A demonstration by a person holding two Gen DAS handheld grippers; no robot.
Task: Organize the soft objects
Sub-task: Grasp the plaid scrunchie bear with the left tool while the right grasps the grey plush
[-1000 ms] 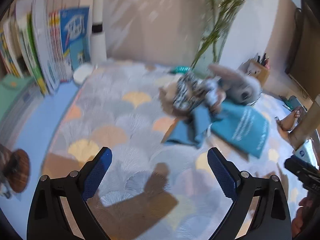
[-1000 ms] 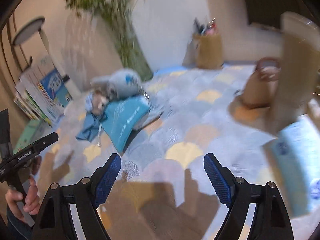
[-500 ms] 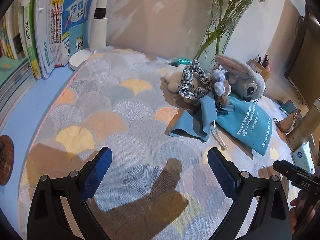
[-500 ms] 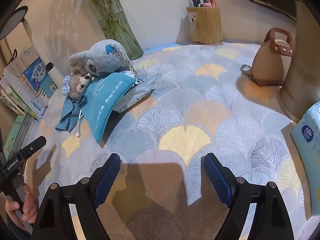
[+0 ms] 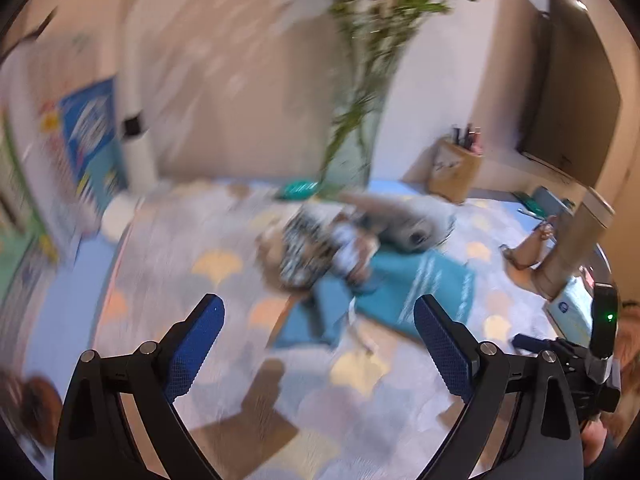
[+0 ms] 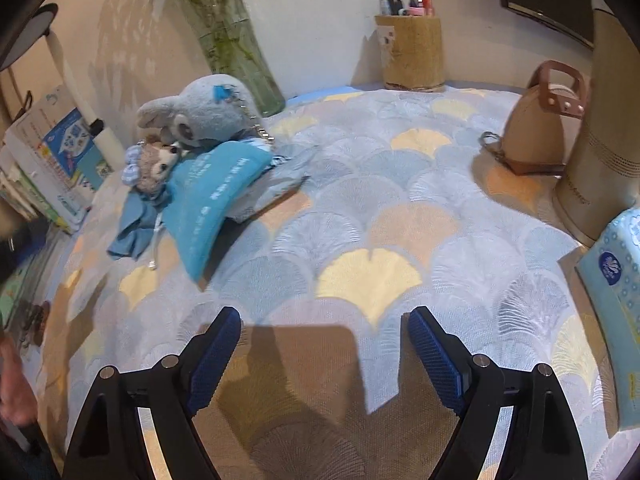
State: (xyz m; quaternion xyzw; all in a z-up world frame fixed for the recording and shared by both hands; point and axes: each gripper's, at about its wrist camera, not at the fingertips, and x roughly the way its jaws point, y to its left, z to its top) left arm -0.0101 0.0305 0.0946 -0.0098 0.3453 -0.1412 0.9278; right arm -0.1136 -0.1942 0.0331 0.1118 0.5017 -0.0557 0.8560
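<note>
White lettering on the teal pouch [image 6: 212,204] is unreadable. It lies at the worktop's [image 6: 360,208] far left against the grey plush [image 6: 200,114]. My right tool [image 6: 324,340] and left tool [image 5: 318,332] gape wide, empty.

Plush toy [image 6: 200,114]: matt grey pile. Teal pouch [image 6: 212,200]: smooth woven cloth, printed. Bench cover [image 6: 360,216]: textured fabric, fan pattern. Vase [image 6: 240,52], upper left: clear glossy glass. Pen holder [image 6: 412,54]: rough, fibrous. Right tongs [image 6: 324,344]: blue ribbed pads, matt black plastic arms.

grey plush toy [image 6: 200,114], teal pouch [image 6: 212,200]
</note>
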